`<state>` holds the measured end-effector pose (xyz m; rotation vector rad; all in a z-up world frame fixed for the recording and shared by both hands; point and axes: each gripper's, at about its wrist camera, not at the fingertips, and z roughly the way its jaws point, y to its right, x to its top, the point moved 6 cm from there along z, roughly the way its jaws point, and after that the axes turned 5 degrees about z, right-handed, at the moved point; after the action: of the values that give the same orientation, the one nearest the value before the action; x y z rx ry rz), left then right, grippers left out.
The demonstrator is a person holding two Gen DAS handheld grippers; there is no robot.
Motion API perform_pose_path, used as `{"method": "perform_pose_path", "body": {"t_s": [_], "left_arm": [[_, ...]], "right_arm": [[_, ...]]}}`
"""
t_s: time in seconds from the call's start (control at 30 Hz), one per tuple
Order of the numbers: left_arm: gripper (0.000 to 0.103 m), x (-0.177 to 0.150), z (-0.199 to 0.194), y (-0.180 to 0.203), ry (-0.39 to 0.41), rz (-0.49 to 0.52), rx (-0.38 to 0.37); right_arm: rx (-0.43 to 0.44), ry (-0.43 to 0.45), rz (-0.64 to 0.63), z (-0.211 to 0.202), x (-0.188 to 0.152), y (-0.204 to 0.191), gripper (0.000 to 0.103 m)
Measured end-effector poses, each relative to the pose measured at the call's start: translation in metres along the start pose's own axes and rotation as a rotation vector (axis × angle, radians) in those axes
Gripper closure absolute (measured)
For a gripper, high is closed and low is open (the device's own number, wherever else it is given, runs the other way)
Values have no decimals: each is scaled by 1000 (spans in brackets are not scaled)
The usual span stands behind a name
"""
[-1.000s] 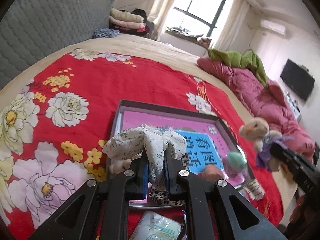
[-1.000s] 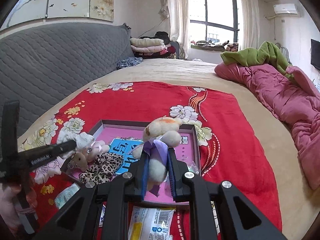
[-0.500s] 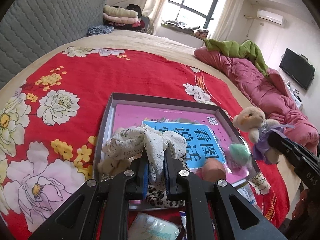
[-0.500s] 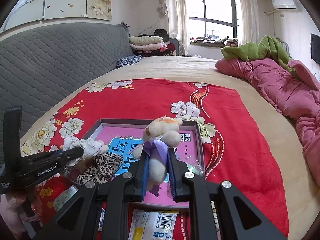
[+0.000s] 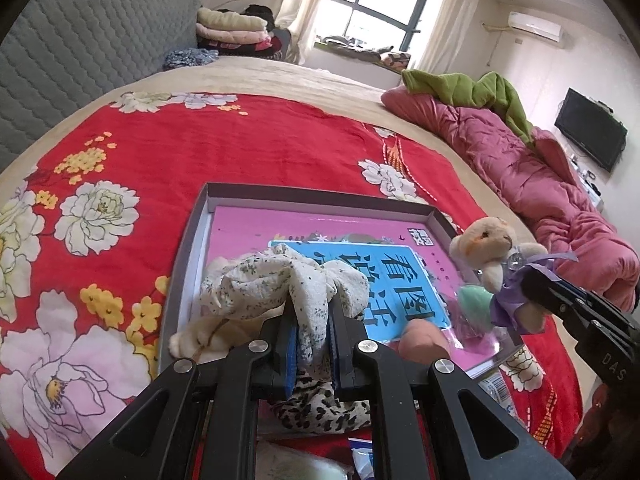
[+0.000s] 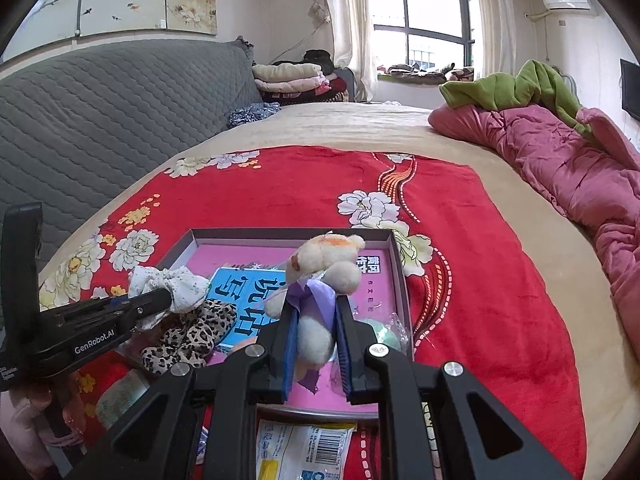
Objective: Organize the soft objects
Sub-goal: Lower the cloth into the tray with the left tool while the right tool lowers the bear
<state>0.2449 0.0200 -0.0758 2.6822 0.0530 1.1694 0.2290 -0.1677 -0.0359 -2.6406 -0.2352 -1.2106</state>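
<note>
Floral cloth (image 5: 288, 284) is pinched between the pads of the left gripper (image 5: 313, 346), bunched above the near left part of the grey tray (image 5: 320, 196). Over the tray's near right side, the right gripper (image 6: 316, 344) clamps a small teddy bear (image 6: 320, 276) by its purple-dressed body. Below them in the tray lie a leopard-print piece (image 6: 188, 336), a pink book (image 5: 256, 228), a green ball (image 5: 474, 300). Around it spreads the red flowered blanket (image 5: 240, 140).
</note>
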Motion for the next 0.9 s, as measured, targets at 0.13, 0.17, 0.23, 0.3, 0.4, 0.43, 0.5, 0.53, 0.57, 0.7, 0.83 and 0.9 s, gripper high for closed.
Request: {"method": "perform_pose_path", "body": {"t_s": [0.13, 0.17, 0.23, 0.3, 0.4, 0.43, 0.5, 0.53, 0.57, 0.7, 0.83, 0.9], "left_arm": [[91, -1, 3, 2, -7, 2, -8], [91, -2, 5, 3, -11, 5, -9], [91, -4, 7, 4, -19, 7, -9], [91, -5, 9, 4, -23, 7, -8], [91, -7, 11, 4, -29, 6, -11], [91, -7, 11, 3, -31, 7, -12], [91, -8, 13, 4, -37, 12, -11], [91, -9, 14, 4, -41, 11, -12], [91, -10, 15, 4, -45, 12, -13], [91, -11, 16, 4, -48, 15, -13], [91, -11, 16, 4, -47, 14, -10], [91, -12, 17, 4, -47, 14, -10]], "right_arm": [[-2, 0, -3, 2, 0, -1, 85], [-2, -2, -4, 3, 0, -1, 85], [-5, -3, -6, 4, 0, -1, 85], [-3, -9, -9, 6, -2, -2, 85], [-5, -20, -20, 10, -6, -4, 85], [-7, -24, -25, 11, -7, -5, 85], [-8, -34, -38, 14, -10, -8, 85], [-6, -41, -43, 15, -11, -9, 85], [-8, -44, -47, 16, -12, -9, 85], [-21, -44, -56, 21, -17, -10, 85], [-27, -56, -56, 25, -22, -10, 85], [-34, -58, -80, 26, -25, -12, 85]]}}
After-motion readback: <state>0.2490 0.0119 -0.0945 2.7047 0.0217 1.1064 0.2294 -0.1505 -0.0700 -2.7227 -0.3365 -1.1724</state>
